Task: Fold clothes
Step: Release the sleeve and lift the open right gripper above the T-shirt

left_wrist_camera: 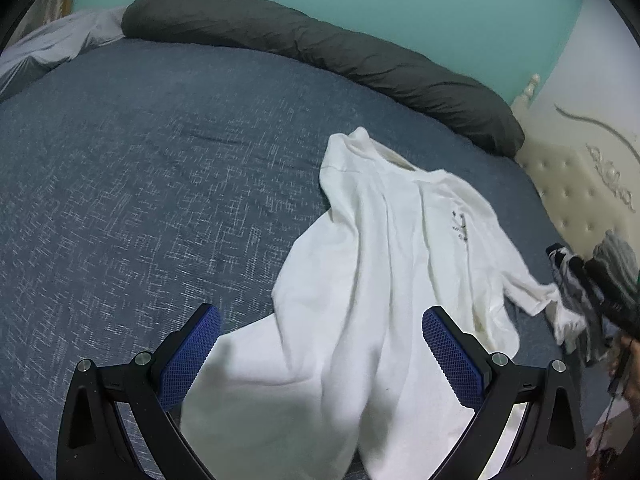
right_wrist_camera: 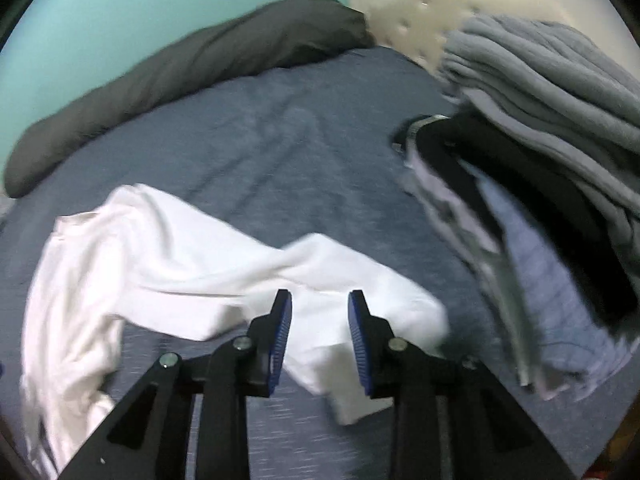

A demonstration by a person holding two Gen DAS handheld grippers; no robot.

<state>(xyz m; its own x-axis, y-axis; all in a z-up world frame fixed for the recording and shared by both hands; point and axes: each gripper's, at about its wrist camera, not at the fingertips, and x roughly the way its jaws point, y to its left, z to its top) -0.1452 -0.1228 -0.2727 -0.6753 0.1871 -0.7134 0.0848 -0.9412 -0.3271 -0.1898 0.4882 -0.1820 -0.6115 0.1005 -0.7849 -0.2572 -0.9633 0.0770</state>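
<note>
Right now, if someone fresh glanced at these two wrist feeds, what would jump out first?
The crumpled white T-shirt spread unfolded on the blue bedspread, bright against it. Next, the stack of folded clothes at the right by the cream headboard, and the long dark grey pillow along the teal wall. Both the left gripper and right gripper hang open over the shirt.

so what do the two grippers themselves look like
Both match: the left gripper and the right gripper have black angular linkage arms with round silver pivot pins, and flat fingers faced with blue cross-hatched pads. No cables, markings or sleeves show.
</note>
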